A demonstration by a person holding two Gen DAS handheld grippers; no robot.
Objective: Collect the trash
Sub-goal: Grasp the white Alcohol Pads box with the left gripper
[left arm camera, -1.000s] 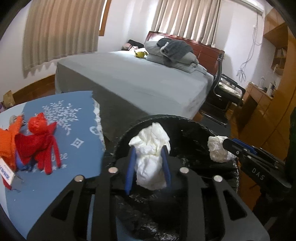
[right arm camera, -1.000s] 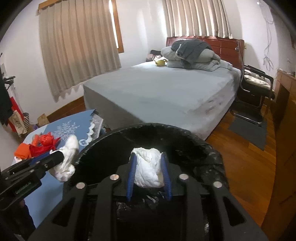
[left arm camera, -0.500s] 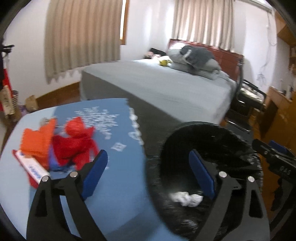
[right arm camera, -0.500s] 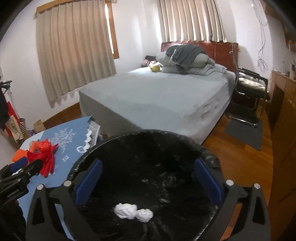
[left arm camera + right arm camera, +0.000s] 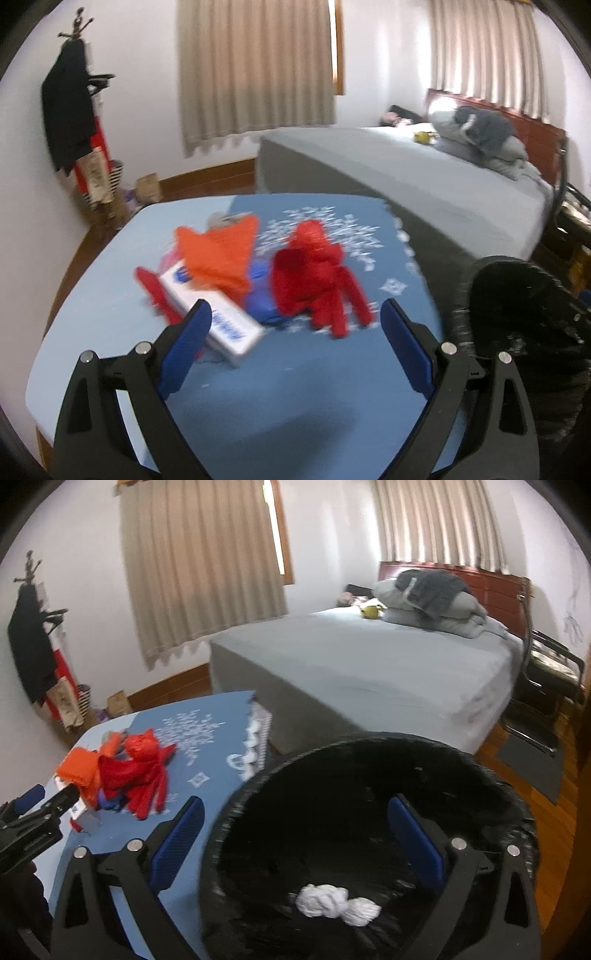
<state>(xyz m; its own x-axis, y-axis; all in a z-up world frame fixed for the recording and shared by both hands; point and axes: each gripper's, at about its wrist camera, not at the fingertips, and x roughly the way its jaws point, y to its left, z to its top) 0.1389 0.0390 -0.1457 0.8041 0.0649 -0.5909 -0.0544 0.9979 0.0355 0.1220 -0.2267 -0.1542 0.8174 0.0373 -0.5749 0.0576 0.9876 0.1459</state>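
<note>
A black-lined trash bin [image 5: 369,812] stands right of a blue-clothed table [image 5: 295,387]. Two white crumpled paper wads [image 5: 334,904] lie at its bottom. My right gripper [image 5: 295,834] is open and empty above the bin's near rim. My left gripper [image 5: 295,339] is open and empty over the table, facing a pile: a red plastic bag [image 5: 317,273], an orange bag [image 5: 221,258], a white box with blue print [image 5: 218,321] and a blue item [image 5: 262,299]. The bin's edge shows at the right of the left wrist view [image 5: 517,314]. The left gripper also shows in the right wrist view [image 5: 37,812].
A grey bed [image 5: 369,664] stands behind the table and bin, with pillows [image 5: 428,602] at its head. A chair [image 5: 550,672] is at the right. A coat rack [image 5: 74,110] with dark clothes stands by the left wall. Wooden floor [image 5: 535,775] lies right of the bin.
Both grippers opened and let their paper wads fall into the bin. My left gripper then swung left from the bin to over the table pile. The right one shifted slightly left.
</note>
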